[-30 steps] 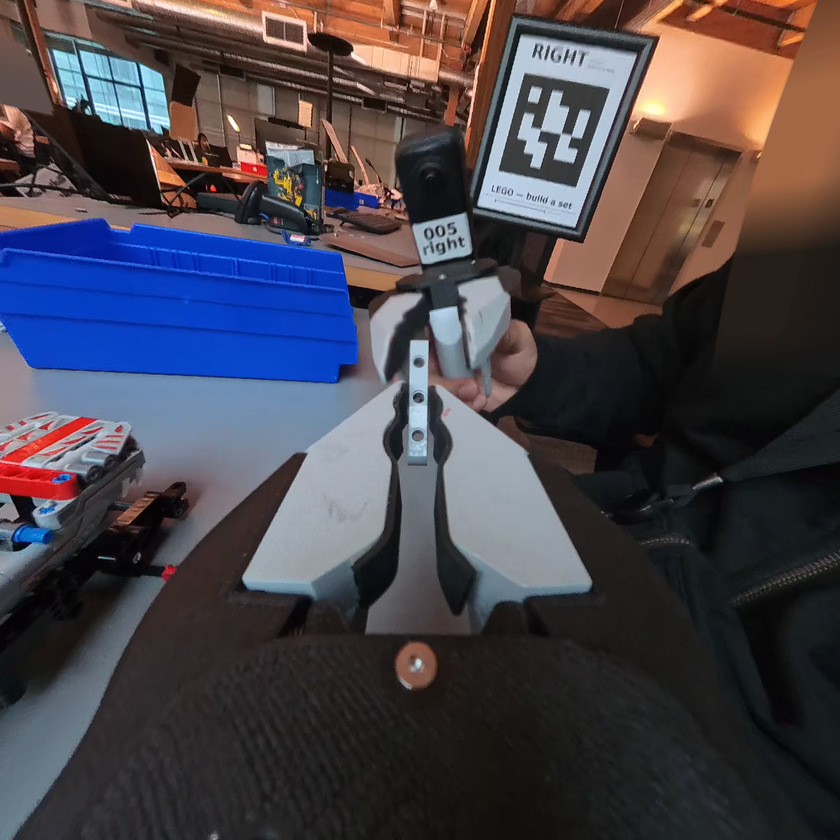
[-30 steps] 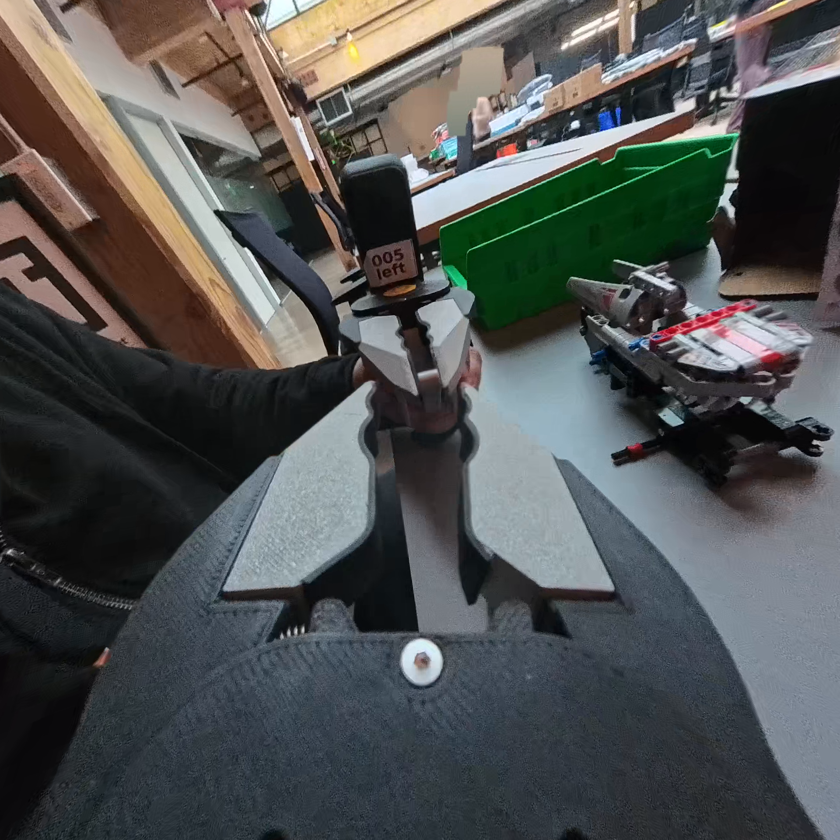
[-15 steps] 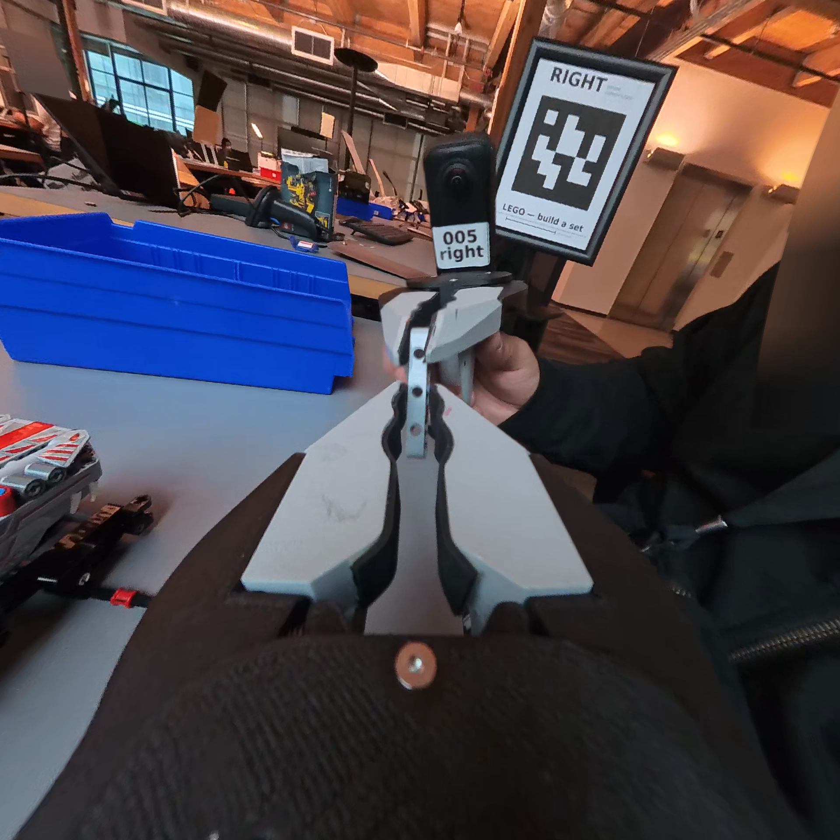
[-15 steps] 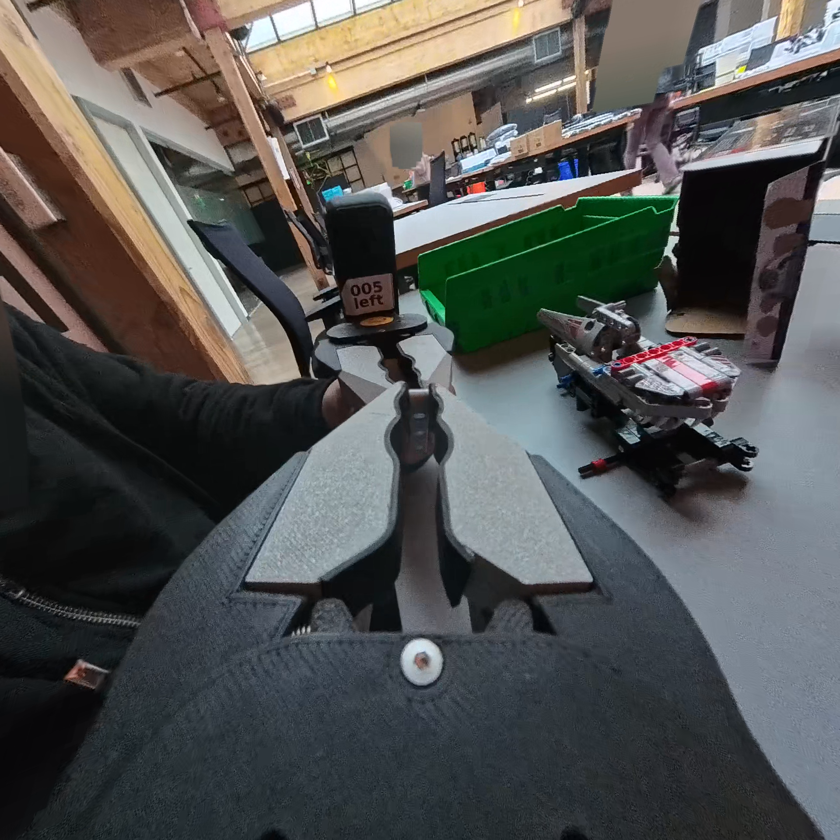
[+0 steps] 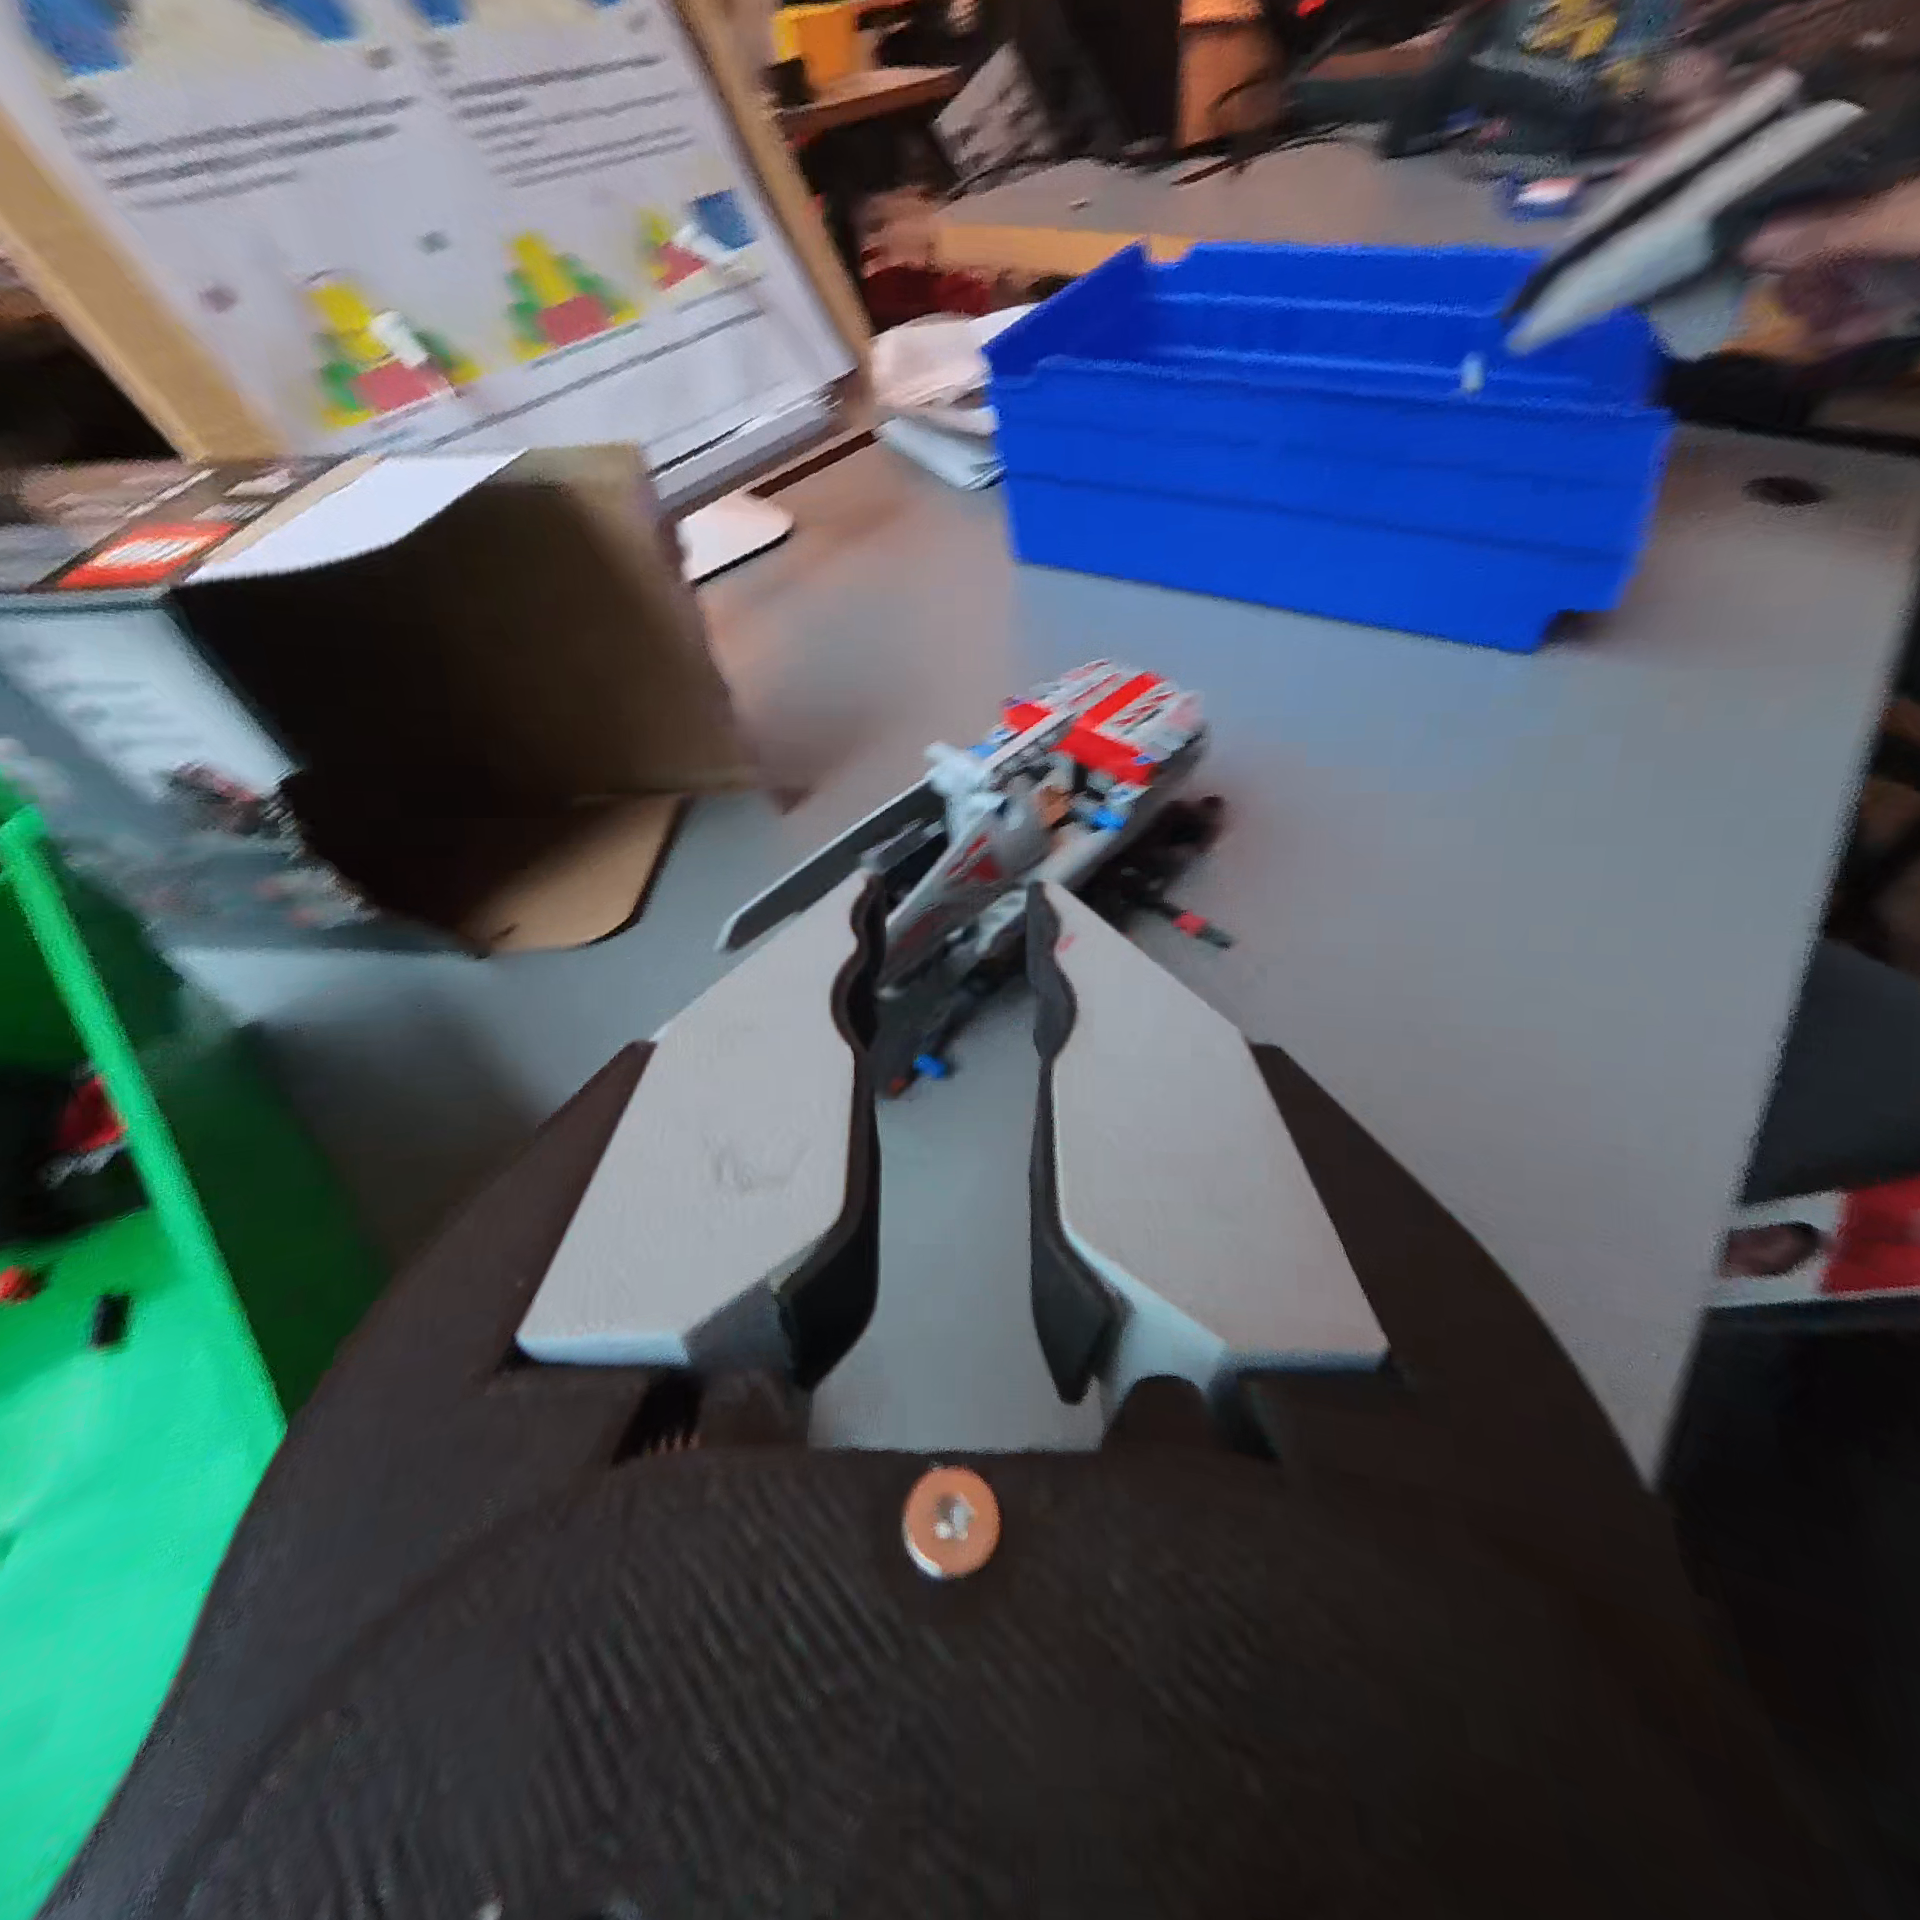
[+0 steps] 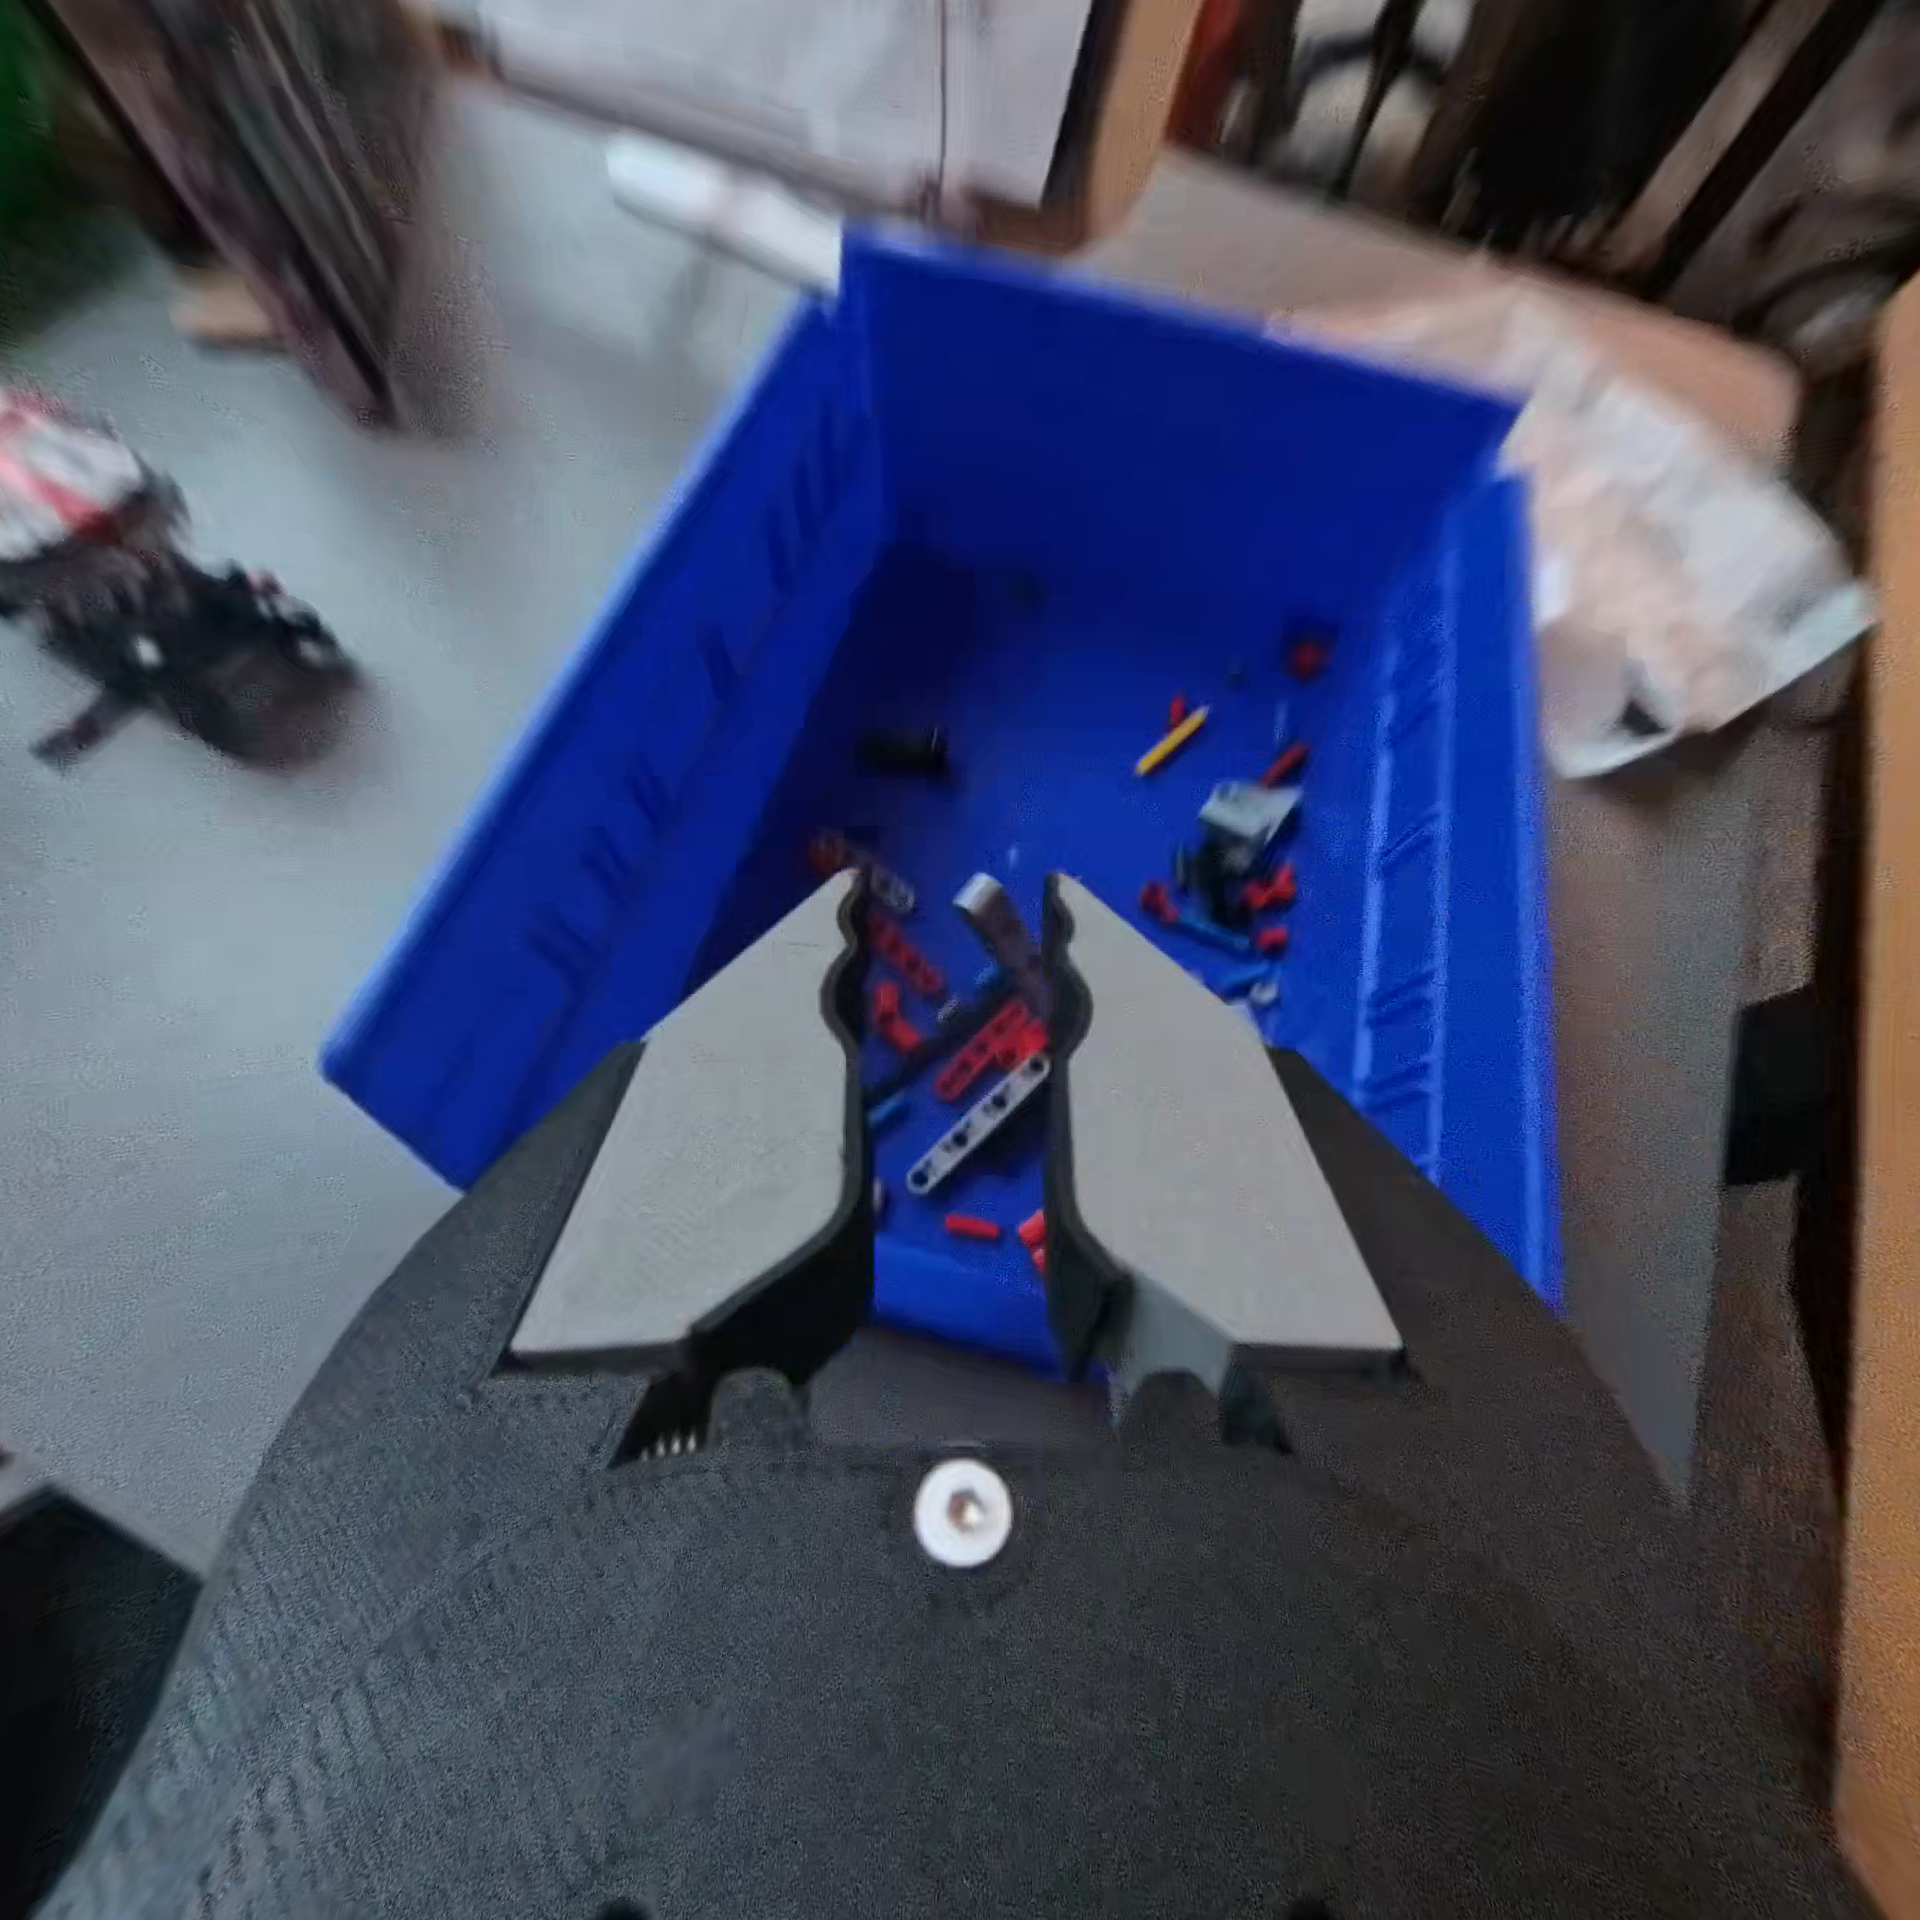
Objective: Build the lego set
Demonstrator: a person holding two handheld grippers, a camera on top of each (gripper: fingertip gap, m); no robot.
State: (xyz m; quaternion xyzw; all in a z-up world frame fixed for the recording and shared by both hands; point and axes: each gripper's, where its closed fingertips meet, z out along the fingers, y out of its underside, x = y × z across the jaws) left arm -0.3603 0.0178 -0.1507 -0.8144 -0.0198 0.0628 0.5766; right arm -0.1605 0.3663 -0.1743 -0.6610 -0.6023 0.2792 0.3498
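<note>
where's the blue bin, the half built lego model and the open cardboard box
blue bin [image 6: 644,790], right wrist view, left inner wall
lego model [image 5: 1081,748], left wrist view, red and grey top panel
cardboard box [image 5: 468,665], left wrist view, brown inner flap

Ahead of the left gripper [image 5: 951,914], its matt grey fingers [image 5: 727,1132] in rough-textured black housing, sat the glossy plastic lego model [image 5: 1049,800] on a smooth grey table [image 5: 1455,831]. To its left, plain brown cardboard inside the box [image 5: 447,665]. Under the right gripper [image 6: 951,904], a smooth blue plastic bin [image 6: 644,779] held shiny plastic pieces [image 6: 987,1049].
</note>
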